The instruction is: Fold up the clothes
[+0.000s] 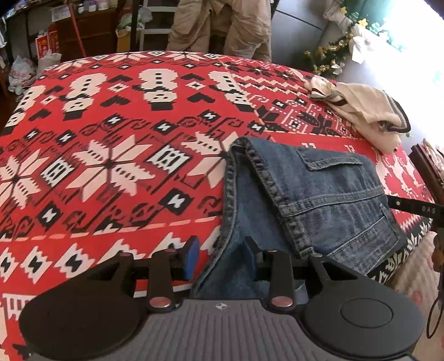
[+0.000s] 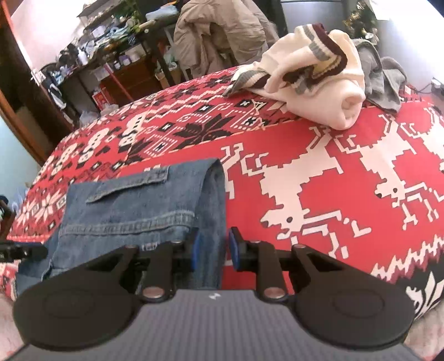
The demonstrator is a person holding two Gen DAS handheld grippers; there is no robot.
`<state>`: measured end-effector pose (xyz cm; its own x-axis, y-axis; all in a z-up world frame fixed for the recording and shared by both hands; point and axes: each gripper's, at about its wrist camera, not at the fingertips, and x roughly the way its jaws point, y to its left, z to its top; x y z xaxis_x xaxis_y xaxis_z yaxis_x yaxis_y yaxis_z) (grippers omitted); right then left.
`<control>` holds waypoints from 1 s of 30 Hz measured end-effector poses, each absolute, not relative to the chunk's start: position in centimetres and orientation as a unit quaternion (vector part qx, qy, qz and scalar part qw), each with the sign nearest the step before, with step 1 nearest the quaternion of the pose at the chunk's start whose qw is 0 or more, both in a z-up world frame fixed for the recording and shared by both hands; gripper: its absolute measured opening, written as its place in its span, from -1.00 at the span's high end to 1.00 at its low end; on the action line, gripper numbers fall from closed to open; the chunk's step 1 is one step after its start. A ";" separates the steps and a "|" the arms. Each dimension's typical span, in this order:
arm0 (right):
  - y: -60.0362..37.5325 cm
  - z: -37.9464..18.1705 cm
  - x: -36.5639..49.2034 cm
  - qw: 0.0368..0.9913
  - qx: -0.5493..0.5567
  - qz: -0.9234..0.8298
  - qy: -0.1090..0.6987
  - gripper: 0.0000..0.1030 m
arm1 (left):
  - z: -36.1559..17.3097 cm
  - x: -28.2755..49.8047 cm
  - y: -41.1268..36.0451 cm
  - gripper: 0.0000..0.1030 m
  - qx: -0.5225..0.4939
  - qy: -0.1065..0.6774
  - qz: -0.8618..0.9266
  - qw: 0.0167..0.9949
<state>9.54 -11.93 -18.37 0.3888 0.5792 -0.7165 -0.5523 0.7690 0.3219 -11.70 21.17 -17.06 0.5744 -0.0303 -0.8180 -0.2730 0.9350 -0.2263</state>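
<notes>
A folded blue denim garment (image 1: 319,194) lies near the front right of the red patterned tablecloth (image 1: 111,138). My left gripper (image 1: 220,258) is open, and the garment's stitched left edge lies between its blue pads without being pinched. In the right wrist view the same denim garment (image 2: 133,211) shows a pocket flap, with its folded right edge running toward me. My right gripper (image 2: 214,251) is open around that fold, and a strip of red cloth shows beside the right pad.
A rumpled cream sweater (image 2: 319,83) with dark and grey trim sits at the table's far corner, a grey garment (image 2: 385,80) behind it. A beige coat (image 1: 222,25) hangs over a chair past the far edge. Cluttered shelves (image 2: 111,41) stand behind.
</notes>
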 end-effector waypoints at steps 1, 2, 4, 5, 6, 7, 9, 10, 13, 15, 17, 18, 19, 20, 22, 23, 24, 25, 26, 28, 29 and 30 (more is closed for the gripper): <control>-11.9 -18.5 9.6 0.832 0.022 0.341 0.436 0.53 | -17.1 -11.5 21.0 0.34 -0.165 0.457 0.064 0.872; -11.8 -18.5 9.6 0.833 0.022 0.341 0.435 0.53 | -17.1 -11.3 20.8 0.34 -0.163 0.458 0.062 0.871; -11.4 -18.5 9.5 0.835 0.013 0.343 0.430 0.54 | -17.1 -10.8 20.3 0.46 -0.154 0.463 0.062 0.871; -11.2 -18.5 9.4 0.836 0.007 0.343 0.427 0.58 | -17.1 -10.7 20.0 0.49 -0.146 0.463 0.069 0.871; -11.0 -18.5 9.3 0.837 0.002 0.344 0.425 0.62 | -17.1 -10.6 19.8 0.63 -0.140 0.462 0.074 0.873; -10.9 -18.5 9.2 0.838 0.001 0.346 0.422 0.73 | -17.1 -10.7 19.7 0.76 -0.141 0.461 0.076 0.873; -10.8 -18.5 9.1 0.839 0.000 0.348 0.418 0.78 | -17.0 -10.7 19.6 0.85 -0.144 0.458 0.081 0.874; -10.8 -18.4 8.9 0.841 -0.001 0.347 0.415 0.86 | -16.9 -10.8 19.6 0.86 -0.148 0.455 0.084 0.874; -10.9 -18.1 8.7 0.845 0.001 0.347 0.407 0.95 | -16.7 -10.7 19.5 0.88 -0.151 0.453 0.087 0.874; -10.8 -17.9 8.5 0.848 -0.004 0.348 0.400 0.95 | -16.6 -10.6 19.5 0.88 -0.152 0.453 0.086 0.874; -10.6 -17.8 8.8 0.844 -0.011 0.353 0.405 0.95 | -16.7 -10.4 19.4 0.88 -0.154 0.458 0.083 0.871; -10.6 -17.7 9.1 0.840 -0.015 0.356 0.410 0.95 | -16.7 -10.3 19.4 0.87 -0.157 0.461 0.082 0.870; -10.5 -17.7 9.3 0.836 -0.019 0.359 0.415 0.95 | -16.8 -10.2 19.5 0.86 -0.166 0.463 0.081 0.867; -10.4 -17.6 9.6 0.832 -0.023 0.361 0.420 0.95 | -16.9 -10.0 19.7 0.83 -0.179 0.466 0.078 0.863; -10.2 -17.5 10.1 0.824 -0.031 0.367 0.430 0.94 | -17.0 -9.5 20.2 0.76 -0.205 0.474 0.077 0.853; -10.1 -17.5 10.3 0.820 -0.035 0.370 0.435 0.94 | -16.9 -9.2 20.5 0.85 -0.213 0.479 0.083 0.848; -10.0 -17.5 10.6 0.816 -0.039 0.372 0.440 0.94 | -16.7 -8.9 20.6 0.87 -0.217 0.486 0.090 0.842; -9.9 -17.4 10.8 0.812 -0.043 0.375 0.445 0.95 | -16.4 -8.6 20.5 0.88 -0.221 0.494 0.096 0.835; -9.8 -17.4 11.1 0.808 -0.047 0.378 0.450 0.96 | -16.2 -8.3 20.5 0.88 -0.224 0.502 0.103 0.829; -9.3 -16.7 11.7 0.794 -0.064 0.386 0.465 0.97 | -15.1 -7.8 20.2 0.89 -0.219 0.514 0.109 0.822; -8.9 -16.1 12.1 0.787 -0.069 0.388 0.474 0.97 | -14.5 -7.5 20.1 0.89 -0.220 0.518 0.111 0.819; -8.5 -15.5 12.4 0.781 -0.075 0.389 0.483 0.97 | -13.8 -7.2 20.0 0.89 -0.223 0.520 0.114 0.816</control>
<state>12.41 -8.47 -15.53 0.2305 0.5353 -0.8126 -0.6795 0.6863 0.2594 -7.19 19.97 -13.78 0.4327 -0.0467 -0.9003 -0.4175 0.8748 -0.2460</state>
